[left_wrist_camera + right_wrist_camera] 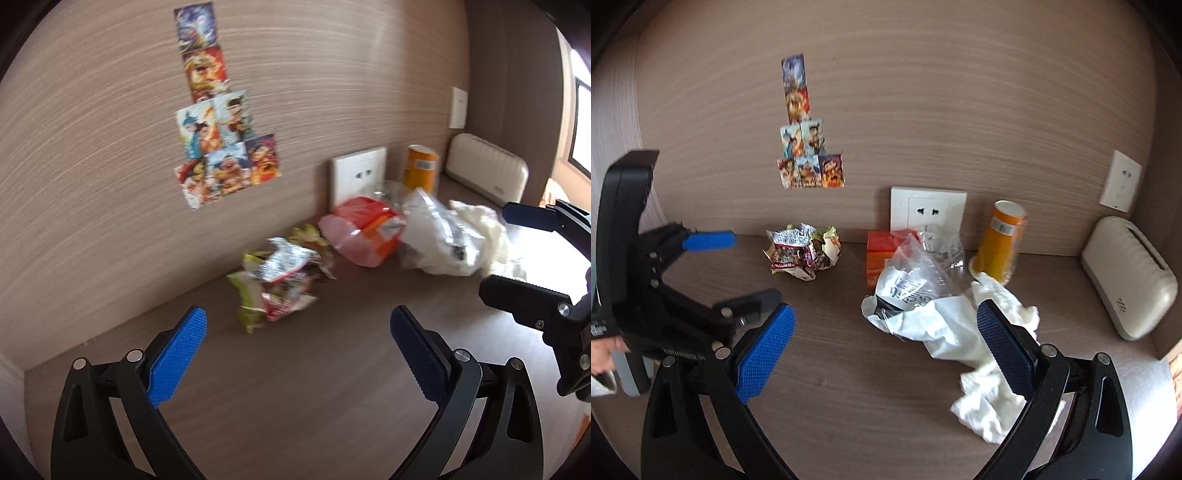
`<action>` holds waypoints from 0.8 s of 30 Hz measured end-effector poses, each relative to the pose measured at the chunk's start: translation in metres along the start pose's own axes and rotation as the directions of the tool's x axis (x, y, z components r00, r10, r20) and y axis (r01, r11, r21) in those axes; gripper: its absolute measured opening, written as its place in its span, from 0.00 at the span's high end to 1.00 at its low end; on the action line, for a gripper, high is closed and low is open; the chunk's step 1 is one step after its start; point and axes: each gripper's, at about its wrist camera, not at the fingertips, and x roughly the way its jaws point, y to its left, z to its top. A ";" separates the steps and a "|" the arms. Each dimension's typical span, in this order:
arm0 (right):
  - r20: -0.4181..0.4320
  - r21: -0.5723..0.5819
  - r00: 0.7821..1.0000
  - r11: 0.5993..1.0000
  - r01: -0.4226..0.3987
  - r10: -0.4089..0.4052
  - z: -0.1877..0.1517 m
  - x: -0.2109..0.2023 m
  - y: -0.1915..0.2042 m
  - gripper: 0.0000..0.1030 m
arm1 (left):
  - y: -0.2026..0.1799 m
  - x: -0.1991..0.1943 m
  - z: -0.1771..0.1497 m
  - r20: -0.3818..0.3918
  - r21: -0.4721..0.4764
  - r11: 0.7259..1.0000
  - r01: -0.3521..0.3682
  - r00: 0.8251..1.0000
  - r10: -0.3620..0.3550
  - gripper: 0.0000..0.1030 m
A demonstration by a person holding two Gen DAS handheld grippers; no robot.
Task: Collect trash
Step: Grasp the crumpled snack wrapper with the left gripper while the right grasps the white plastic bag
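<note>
Trash lies along the wall on the brown tabletop (314,369). A crumpled snack wrapper (277,284) (803,253) lies just ahead of my open, empty left gripper (297,349). Right of it are an orange packet (364,230) (882,254), a clear and white plastic bag (436,236) (919,295), and crumpled white tissue (484,221) (990,391). My right gripper (884,349) is open and empty, above the table with the bag and tissue beside its right finger. Each gripper shows in the other's view, the left (733,266) and the right (495,251).
An orange cylindrical can (999,240) stands upright by the wall. A white wall socket (927,210) is behind the packet. A cream rounded device (1130,277) sits at the far right. Picture stickers (805,147) are on the wall.
</note>
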 end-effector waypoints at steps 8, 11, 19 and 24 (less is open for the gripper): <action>-0.054 -0.082 0.995 0.994 0.075 -0.080 0.001 0.041 0.007 0.11 | 0.013 0.037 0.015 -0.033 0.019 0.998 0.055 0.998 -0.054 0.05; -0.054 -0.109 0.992 0.988 0.111 -0.117 0.001 0.047 0.008 0.23 | 0.012 0.053 0.021 -0.046 0.020 0.996 0.085 0.995 -0.084 0.05; -0.068 -0.107 0.988 0.986 0.131 -0.138 0.001 0.055 0.002 0.56 | 0.005 0.076 0.028 -0.102 0.023 0.994 0.106 0.989 -0.103 0.37; -0.050 -0.070 0.991 0.990 0.123 -0.127 0.006 0.046 -0.003 0.61 | 0.004 0.065 0.029 -0.072 0.029 0.994 0.101 0.993 -0.099 0.44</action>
